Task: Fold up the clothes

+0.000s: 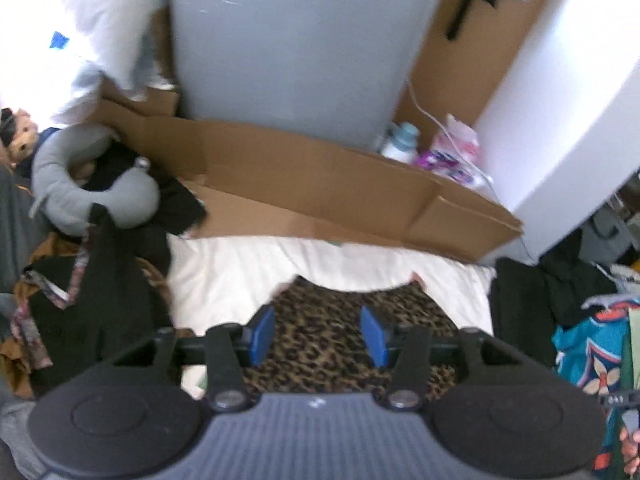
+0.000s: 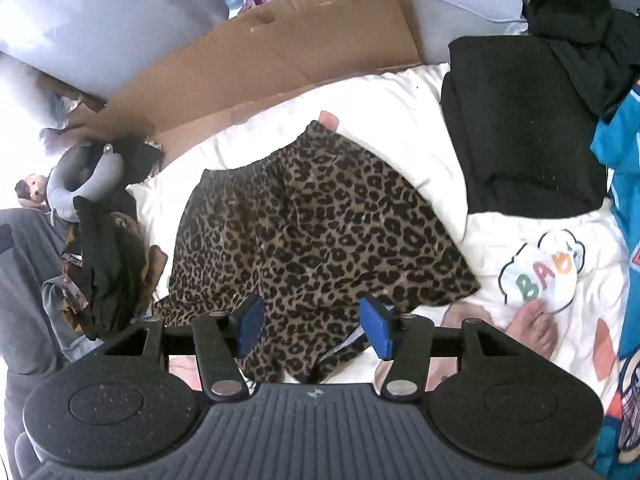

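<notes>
On the white bed (image 2: pixel 400 120), leopard shorts (image 2: pixel 312 224) lie rumpled under both grippers' (image 2: pixel 312 324) empty, wide jaws; the black pile (image 2: pixel 520 128) at two o'clock could snag.

Leopard-print shorts (image 2: pixel 304 236): thin woven cloth, matt, slightly crumpled. Bed sheet (image 2: pixel 404 120): cream cotton-like cloth, soft, wrinkled. Cardboard sheet (image 2: pixel 248 64): brown, matt, creased. Folded black garment (image 2: pixel 520 120): coarse knit, matt. Right hand-held gripper (image 2: pixel 314 326): matt black plastic, blue rubbery pads (image 2: pixel 376 326), bright metal pivots.
</notes>
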Available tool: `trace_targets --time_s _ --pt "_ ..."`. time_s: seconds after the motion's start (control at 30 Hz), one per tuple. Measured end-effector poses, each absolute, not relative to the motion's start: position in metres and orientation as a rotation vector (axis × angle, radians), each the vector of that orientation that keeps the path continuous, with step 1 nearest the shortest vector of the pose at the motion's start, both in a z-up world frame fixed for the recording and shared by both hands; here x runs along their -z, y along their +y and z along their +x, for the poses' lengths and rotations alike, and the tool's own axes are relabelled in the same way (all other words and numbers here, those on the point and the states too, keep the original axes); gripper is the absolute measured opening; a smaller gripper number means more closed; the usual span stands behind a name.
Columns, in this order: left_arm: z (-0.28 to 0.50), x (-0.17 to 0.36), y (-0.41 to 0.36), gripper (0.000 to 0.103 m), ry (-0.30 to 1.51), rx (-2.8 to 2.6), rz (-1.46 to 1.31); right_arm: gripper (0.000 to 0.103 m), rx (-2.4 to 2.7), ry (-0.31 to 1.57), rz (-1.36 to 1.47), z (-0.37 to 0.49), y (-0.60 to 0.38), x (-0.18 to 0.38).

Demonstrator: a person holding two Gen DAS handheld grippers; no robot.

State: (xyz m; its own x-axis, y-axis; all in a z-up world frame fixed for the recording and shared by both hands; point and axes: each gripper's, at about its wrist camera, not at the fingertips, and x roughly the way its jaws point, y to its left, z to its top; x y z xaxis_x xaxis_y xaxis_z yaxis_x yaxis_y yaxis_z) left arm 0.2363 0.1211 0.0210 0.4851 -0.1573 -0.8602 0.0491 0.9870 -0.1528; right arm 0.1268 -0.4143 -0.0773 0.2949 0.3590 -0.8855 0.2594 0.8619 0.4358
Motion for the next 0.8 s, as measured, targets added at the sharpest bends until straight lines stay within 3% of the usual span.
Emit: trace_targets --time_s 0.3,0.8 --pt "0.194 0.023 0.044 0.053 1.089 0.164 -0.117 0.06 -0.139 1.323 0.426 0.134 -0.433 0.099" --pt "0.14 0.172 -0.006 0.052 1.165 0.212 -0.153 0.055 -0.104 1.386 0.292 0.158 -0.476 0.206"
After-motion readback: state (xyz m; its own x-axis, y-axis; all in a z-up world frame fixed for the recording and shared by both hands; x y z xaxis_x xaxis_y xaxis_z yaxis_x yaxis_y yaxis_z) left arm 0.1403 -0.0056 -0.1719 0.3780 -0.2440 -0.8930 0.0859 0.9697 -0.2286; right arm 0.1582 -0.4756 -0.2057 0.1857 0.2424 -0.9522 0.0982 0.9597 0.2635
